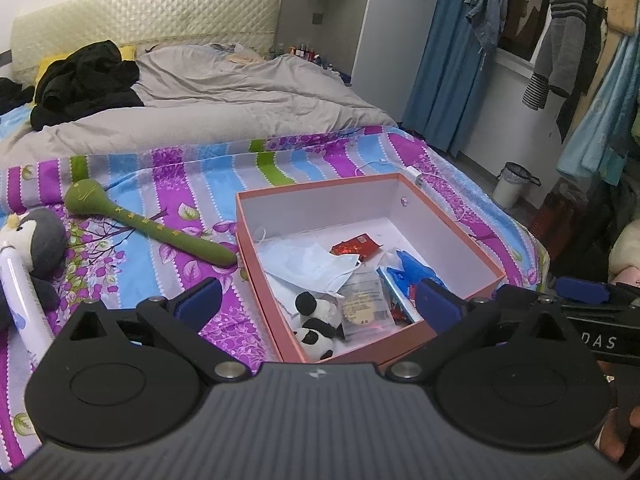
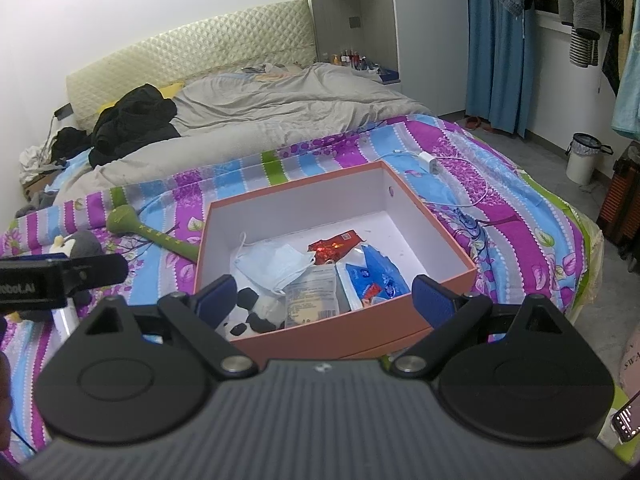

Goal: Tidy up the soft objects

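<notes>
An orange box (image 1: 262, 284) (image 2: 360, 332) with a white inside sits on the striped bed sheet. In it lie a panda plush (image 1: 318, 322) (image 2: 250, 312), a blue face mask (image 1: 308, 266) (image 2: 274, 262), a red packet (image 1: 354, 248) (image 2: 334, 246), a clear packet (image 1: 362, 306) and a blue wipes pack (image 2: 374, 276). A green stick-shaped plush (image 1: 140, 222) (image 2: 160, 236) lies left of the box. A grey penguin plush (image 1: 38, 244) (image 2: 80, 244) lies further left. My left gripper (image 1: 318, 300) is open and empty above the box's near corner. My right gripper (image 2: 324, 300) is open and empty over the box's front wall.
A white tube (image 1: 24, 300) lies by the penguin. A grey duvet (image 1: 224, 92) and black clothes (image 1: 86, 80) cover the far bed. A white charger with cable (image 2: 428, 160) lies behind the box. A white bin (image 2: 584, 158) and hanging clothes stand at the right.
</notes>
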A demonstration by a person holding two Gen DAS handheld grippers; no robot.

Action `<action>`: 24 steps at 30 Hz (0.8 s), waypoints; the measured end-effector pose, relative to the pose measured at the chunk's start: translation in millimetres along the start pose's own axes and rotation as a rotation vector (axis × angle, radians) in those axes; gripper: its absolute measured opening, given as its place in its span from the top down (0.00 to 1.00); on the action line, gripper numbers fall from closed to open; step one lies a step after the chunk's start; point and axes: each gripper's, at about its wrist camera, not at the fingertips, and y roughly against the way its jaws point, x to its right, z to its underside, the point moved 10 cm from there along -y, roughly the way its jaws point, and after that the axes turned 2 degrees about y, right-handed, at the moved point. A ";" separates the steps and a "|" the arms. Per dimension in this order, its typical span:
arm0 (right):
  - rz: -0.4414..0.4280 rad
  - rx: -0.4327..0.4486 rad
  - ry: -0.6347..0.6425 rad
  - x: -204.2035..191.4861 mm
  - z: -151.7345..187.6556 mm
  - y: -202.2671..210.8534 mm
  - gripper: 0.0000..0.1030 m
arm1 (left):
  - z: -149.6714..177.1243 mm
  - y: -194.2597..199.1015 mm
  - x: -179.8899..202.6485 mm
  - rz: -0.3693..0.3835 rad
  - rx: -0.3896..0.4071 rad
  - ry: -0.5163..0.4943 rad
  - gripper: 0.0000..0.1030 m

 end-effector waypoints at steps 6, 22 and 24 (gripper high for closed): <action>0.005 0.005 0.005 1.2 -0.2 -0.3 0.07 | -0.5 0.6 0.9 -0.008 0.005 -0.010 0.00; 0.004 0.002 0.003 2.6 -0.4 1.7 0.07 | -0.5 2.9 0.7 -0.011 0.005 -0.009 0.00; 0.002 0.004 0.007 1.6 -0.9 3.0 0.07 | -0.6 3.5 1.2 -0.009 0.004 -0.007 0.00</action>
